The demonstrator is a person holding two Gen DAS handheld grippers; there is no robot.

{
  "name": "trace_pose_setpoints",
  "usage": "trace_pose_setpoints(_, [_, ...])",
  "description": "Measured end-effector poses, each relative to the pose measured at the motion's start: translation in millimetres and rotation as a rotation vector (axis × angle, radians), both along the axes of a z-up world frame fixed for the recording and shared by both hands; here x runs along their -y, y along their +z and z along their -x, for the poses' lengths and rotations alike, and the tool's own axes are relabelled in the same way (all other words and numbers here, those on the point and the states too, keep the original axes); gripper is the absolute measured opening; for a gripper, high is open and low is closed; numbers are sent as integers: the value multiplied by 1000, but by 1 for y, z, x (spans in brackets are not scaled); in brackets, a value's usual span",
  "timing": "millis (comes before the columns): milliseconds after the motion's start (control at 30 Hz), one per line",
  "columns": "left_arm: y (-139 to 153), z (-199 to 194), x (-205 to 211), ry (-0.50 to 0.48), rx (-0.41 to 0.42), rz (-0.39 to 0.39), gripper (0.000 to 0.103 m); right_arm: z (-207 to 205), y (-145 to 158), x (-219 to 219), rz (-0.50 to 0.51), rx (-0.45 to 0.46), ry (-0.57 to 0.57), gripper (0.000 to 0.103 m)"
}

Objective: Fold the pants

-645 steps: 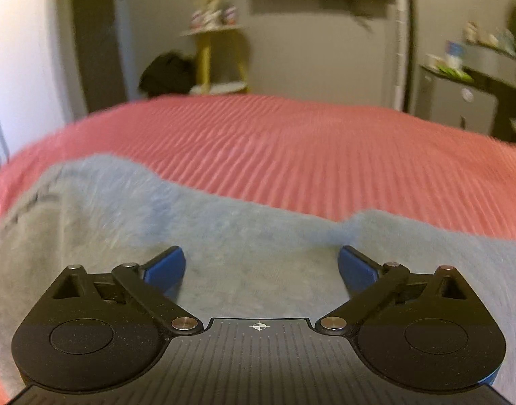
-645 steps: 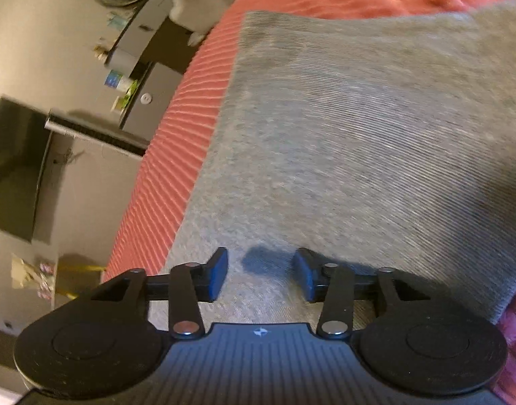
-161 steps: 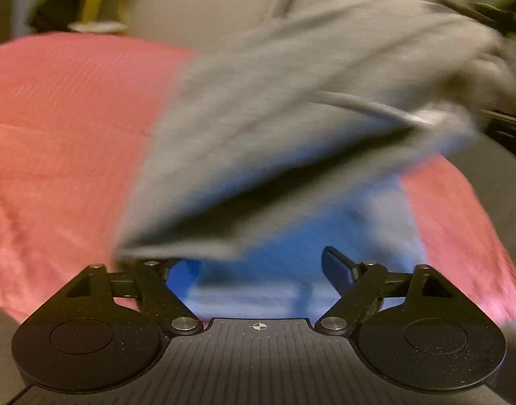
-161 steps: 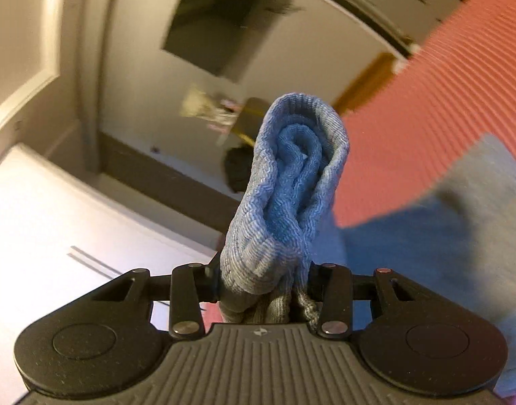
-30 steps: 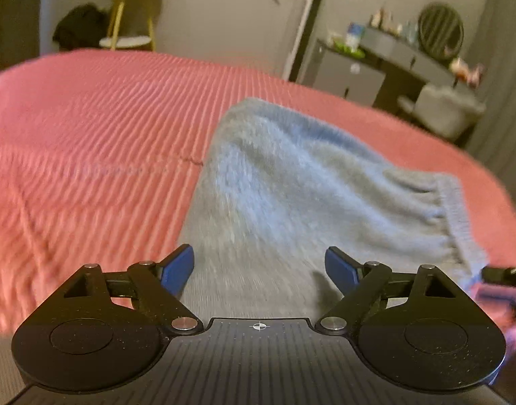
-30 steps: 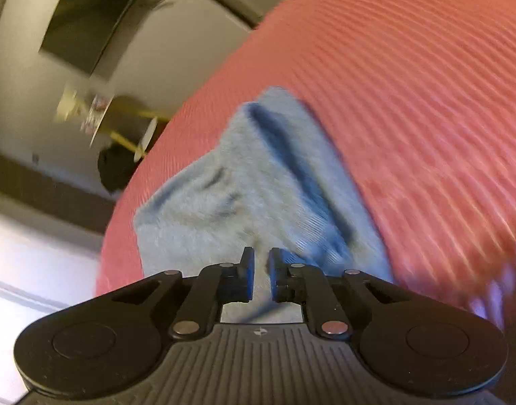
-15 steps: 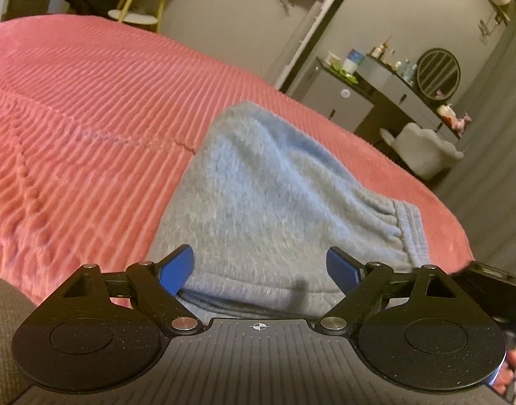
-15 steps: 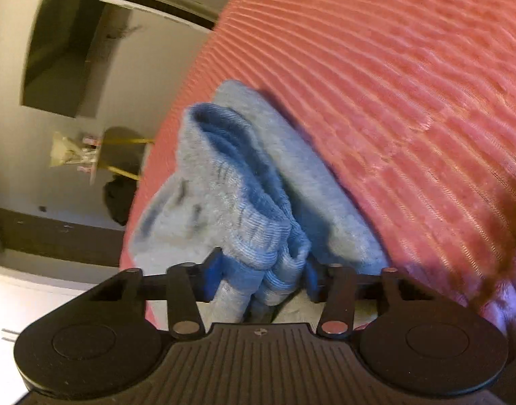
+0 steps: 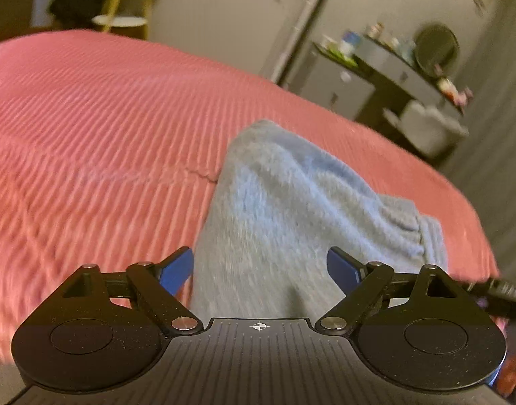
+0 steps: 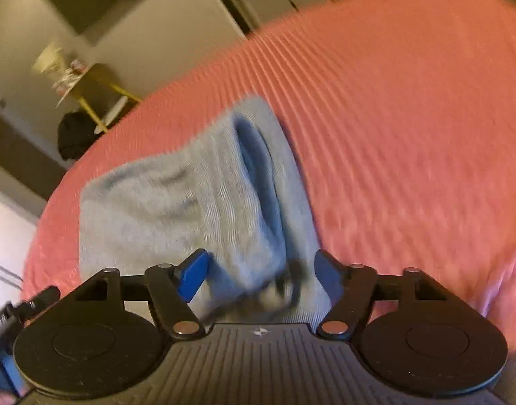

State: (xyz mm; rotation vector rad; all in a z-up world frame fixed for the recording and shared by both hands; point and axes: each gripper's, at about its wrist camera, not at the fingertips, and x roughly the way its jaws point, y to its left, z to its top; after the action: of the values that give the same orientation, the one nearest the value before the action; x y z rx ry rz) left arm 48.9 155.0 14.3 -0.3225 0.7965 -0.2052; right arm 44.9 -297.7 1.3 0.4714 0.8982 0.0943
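Seemingly the folding is close to finished: the pants (image 9: 291, 209) lie as a compact grey bundle on the red bedspread (image 9: 89, 135), near its edge, waistband (image 10: 258, 175) turned toward the right gripper (image 10: 261, 275). Both tools stand with fingers spread apart and grip nothing; the left gripper (image 9: 259, 265) hovers over the bundle's near end. Next would come a light press to flatten the gaping waistband, then pulling clear.

**Pants: condition and position**

You see the grey-blue knit pants (image 9: 291, 209) (image 10: 190, 209) folded into a compact, layered bundle lying flat on the bed. The gathered elastic waistband faces the right side in the left wrist view. Both views are motion-blurred.
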Motion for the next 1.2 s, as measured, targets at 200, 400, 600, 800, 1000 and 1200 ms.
trace_pose_setpoints(200, [-34,-61,2,-100,-101,-14,92,-45,-7,4,12,22,182,86])
trace_pose_setpoints(400, [-59,-90,6,-203,-133,67,94,-77,-38,16,-165,-32,234,88])
trace_pose_setpoints(600, [-59,-100,21,-208,-109,54,91,-83,-53,27,-299,-7,250,68])
trace_pose_setpoints(800, [-58,-103,34,-232,-106,1,90,-91,-63,24,-318,-12,282,88])
trace_pose_setpoints(1000, [-53,-97,39,-231,-71,-32,79,-84,-54,2,-195,13,252,74])
trace_pose_setpoints(1200, [-41,-82,32,-204,-25,-28,45,-71,-49,6,-271,15,207,59])
